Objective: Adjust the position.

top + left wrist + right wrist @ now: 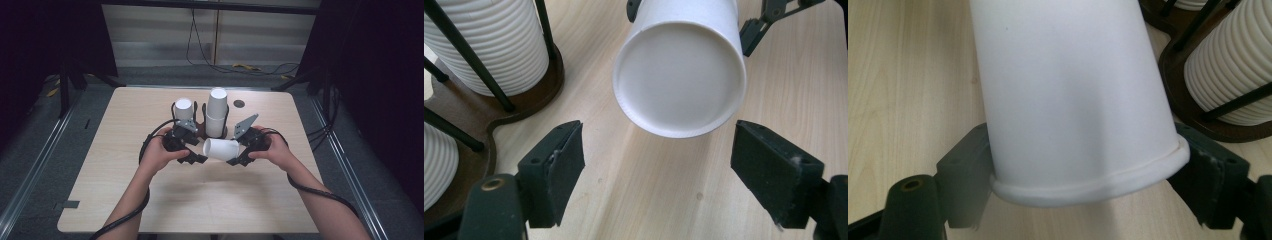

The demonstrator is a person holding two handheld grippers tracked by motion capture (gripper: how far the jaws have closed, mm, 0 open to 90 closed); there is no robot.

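**Cup held sideways by right hand-held gripper, left one spread off its base**

White paper cup (pixel 220 149) lies on its side in mid-air above the worktop (pixel 200 200), between the two hands, just in front of the cup rack.

Right hand-held gripper (pixel 1088 170): jaws pinching the cup at its rolled rim end, one pad on each side of the wall. Rim looks slightly squashed where the pads press. In the high view this gripper (pixel 239 156) sits at the cup's right end.

Left hand-held gripper (pixel 659 165): jaws spread wide, nothing between the pads. Cup's closed base (pixel 680 80) faces straight into its camera, just beyond the jaw tips, wooden top visible in the gap. No contact from what I can see. In the high view it (pixel 196 157) sits at the cup's left end; whether a tip brushes the base is hard to tell from there.

Behind them: dark brown wooden rack (pixel 201 131) with black wire uprights, holding two stacks of white cups, a short stack (pixel 183 108) on the left and a taller stack (pixel 216 112) on the right. Ribbed stack edges show in both gripper views (pixel 494 45) (pixel 1233 75).

Small dark disc (pixel 239 103) on the worktop, right of the tall stack, well apart from the hands.
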